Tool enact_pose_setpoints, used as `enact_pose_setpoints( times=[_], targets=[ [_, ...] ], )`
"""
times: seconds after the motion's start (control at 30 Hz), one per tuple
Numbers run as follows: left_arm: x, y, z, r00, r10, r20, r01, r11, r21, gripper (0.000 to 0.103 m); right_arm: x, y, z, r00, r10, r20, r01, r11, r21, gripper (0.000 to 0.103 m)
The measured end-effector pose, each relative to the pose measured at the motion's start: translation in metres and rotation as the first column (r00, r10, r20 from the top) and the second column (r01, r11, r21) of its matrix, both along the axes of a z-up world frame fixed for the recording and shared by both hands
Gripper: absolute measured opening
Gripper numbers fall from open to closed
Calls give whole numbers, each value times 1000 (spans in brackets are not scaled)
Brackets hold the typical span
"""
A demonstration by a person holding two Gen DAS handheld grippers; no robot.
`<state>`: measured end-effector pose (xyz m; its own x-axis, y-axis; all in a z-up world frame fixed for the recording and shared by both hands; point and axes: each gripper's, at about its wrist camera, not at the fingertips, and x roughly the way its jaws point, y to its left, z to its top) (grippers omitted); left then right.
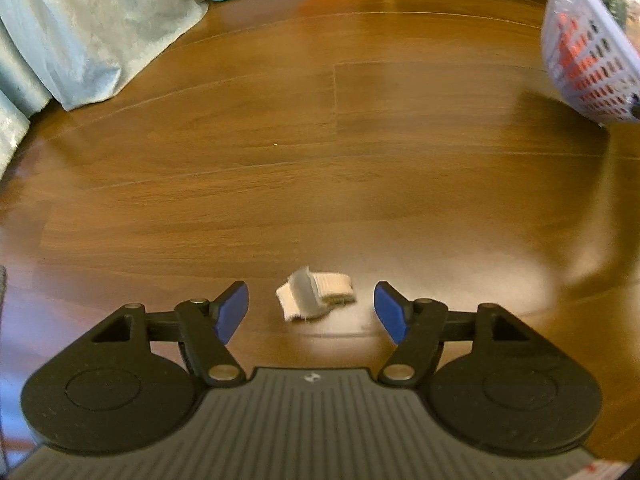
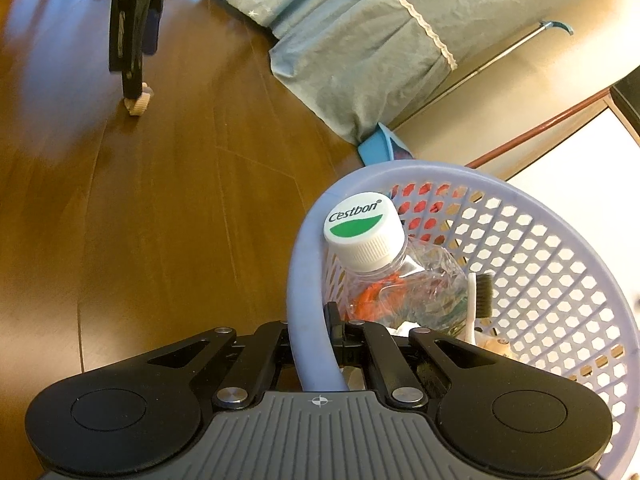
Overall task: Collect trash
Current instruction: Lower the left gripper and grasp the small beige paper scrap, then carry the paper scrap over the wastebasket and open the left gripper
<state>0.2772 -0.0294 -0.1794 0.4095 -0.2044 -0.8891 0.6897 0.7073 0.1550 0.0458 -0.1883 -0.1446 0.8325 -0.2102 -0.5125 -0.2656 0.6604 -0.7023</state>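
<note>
Probably bedroom: bedding [image 2: 360, 40], wooden floor [image 1: 320, 160]

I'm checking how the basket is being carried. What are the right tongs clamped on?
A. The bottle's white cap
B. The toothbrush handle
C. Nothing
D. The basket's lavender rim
D: in the right wrist view the right tongs are closed on the rim of the lavender basket, while the bottle and toothbrush lie loose inside.

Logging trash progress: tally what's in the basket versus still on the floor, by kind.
Plastic bottle, in the basket: 1
Toothbrush, in the basket: 1
Small white scrap, on floor between the open left tool fingers: 1
Total: 3
</note>
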Motion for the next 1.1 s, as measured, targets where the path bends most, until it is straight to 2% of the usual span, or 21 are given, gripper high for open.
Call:
enact_pose_setpoints(
  times=[0.13,0.17,0.2,0.33,0.77,1.1],
  targets=[
    [15,0,-19,998,60,-34,-61,998,-27,63,2,1,-2,1000,2,0,-2,1000,-3,0],
    [17,1,-22,996,74,-46,-76,997,-35,56,3,1,-3,1000,0,1,0,1000,-2,0],
    [18,2,-23,994,88,-58,-91,995,-41,41,4,2,-3,1000,-1,0,1,1000,-1,0],
    [12,7,-15,991,109,-73,-113,992,-56,28,3,2,-3,1000,-2,-1,2,1000,-1,0],
    [-67,6,46,996,11,-93,-7,999,48,25,-12,-1,-1,1000,-8,-4,8,1000,2,0],
    [-109,-2,91,994,2,-111,2,999,42,25,-21,2,-6,999,4,-32,-4,1000,2,0]
  ],
)
